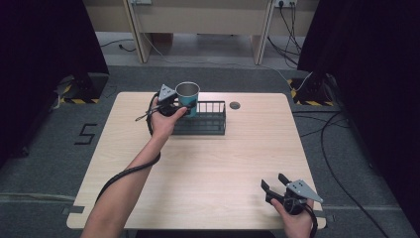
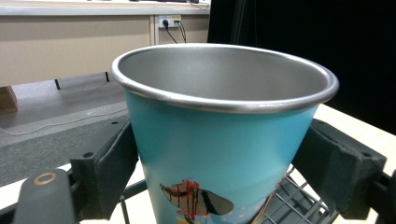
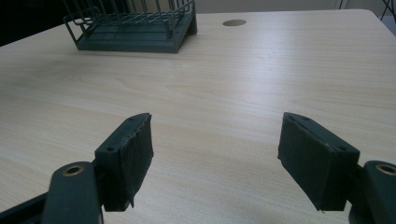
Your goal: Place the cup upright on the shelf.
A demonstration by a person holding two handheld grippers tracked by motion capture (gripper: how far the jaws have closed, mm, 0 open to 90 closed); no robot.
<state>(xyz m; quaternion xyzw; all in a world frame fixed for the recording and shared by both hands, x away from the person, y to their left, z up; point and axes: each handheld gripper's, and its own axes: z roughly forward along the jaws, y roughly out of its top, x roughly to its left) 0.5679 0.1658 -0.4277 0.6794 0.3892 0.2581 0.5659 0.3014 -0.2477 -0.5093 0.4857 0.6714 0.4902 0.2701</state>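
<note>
A teal metal cup point(image 1: 188, 95) with a steel rim is held upright over the left end of a dark wire rack point(image 1: 205, 120) at the table's far side. My left gripper point(image 1: 179, 105) is shut on the cup; in the left gripper view both pads point(image 2: 114, 163) press the cup point(image 2: 219, 149) from either side, and the rack point(image 2: 299, 203) lies just below it. My right gripper point(image 1: 273, 181) rests near the table's front right edge, open, with nothing between its jaws; in the right gripper view it point(image 3: 215, 154) faces bare wood, with the rack point(image 3: 135, 28) far off.
The light wooden table point(image 1: 213, 168) has a round cable hole point(image 1: 235, 105) right of the rack. Dark curtains flank the table, and cables run over the grey floor at the right. A pale desk stands beyond.
</note>
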